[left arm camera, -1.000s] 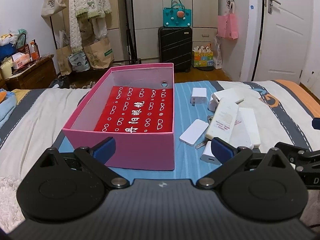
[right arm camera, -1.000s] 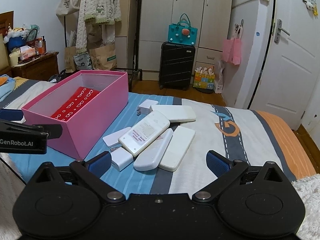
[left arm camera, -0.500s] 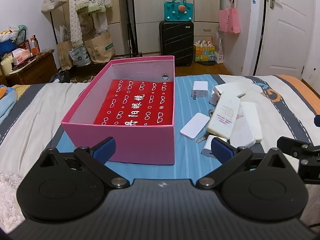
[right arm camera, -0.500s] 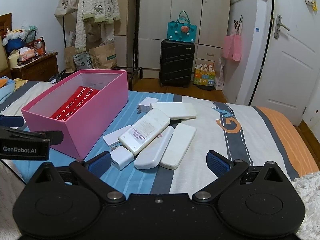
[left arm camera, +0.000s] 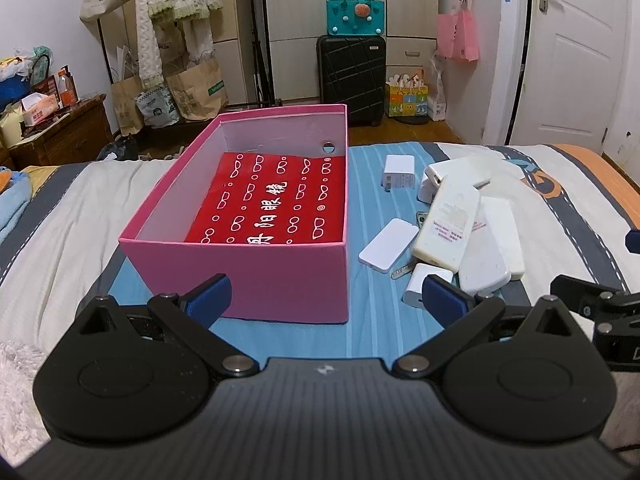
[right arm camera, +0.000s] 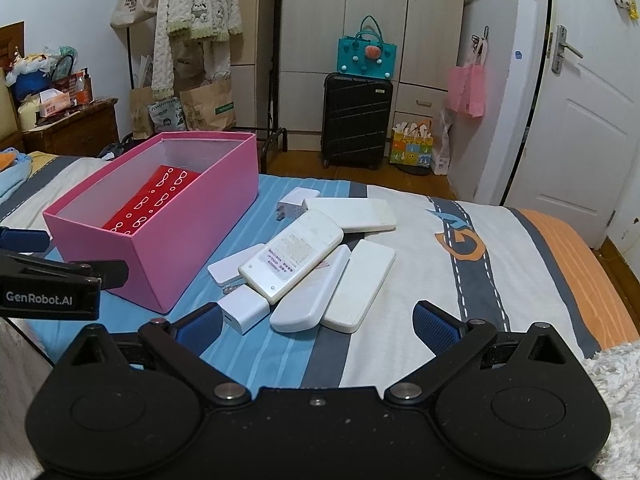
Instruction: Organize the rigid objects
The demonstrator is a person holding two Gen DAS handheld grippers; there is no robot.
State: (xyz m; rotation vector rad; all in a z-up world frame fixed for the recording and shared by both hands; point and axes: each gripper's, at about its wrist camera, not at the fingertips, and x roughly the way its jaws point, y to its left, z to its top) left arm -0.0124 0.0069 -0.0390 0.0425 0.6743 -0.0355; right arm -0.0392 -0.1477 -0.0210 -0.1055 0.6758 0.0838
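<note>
An open pink box (left arm camera: 248, 270) (right arm camera: 188, 236) with a red printed cloth (left arm camera: 276, 204) on its floor stands on the bed. Right of it lies a pile of white rigid items: a large remote (left arm camera: 448, 226) (right arm camera: 294, 254) on top, several flat remotes (right arm camera: 360, 282), a plug adapter (left arm camera: 398, 172) (right arm camera: 294, 202), a small flat card (left arm camera: 388, 244) and a small charger block (right arm camera: 244, 310). My left gripper (left arm camera: 326, 298) is open and empty, before the box's near wall. My right gripper (right arm camera: 316, 322) is open and empty, just short of the pile.
The striped bed cover (right arm camera: 460, 280) stretches right of the pile. Beyond the bed stand a black suitcase (right arm camera: 356, 120), wardrobes, a coat rack with bags (left arm camera: 176, 40), a wooden side cabinet (left arm camera: 60, 136) and a white door (right arm camera: 580, 120).
Both grippers have pulled back and risen slightly, so box and pile sit a little farther off. Nothing was taken hold of; the objects have not moved.
</note>
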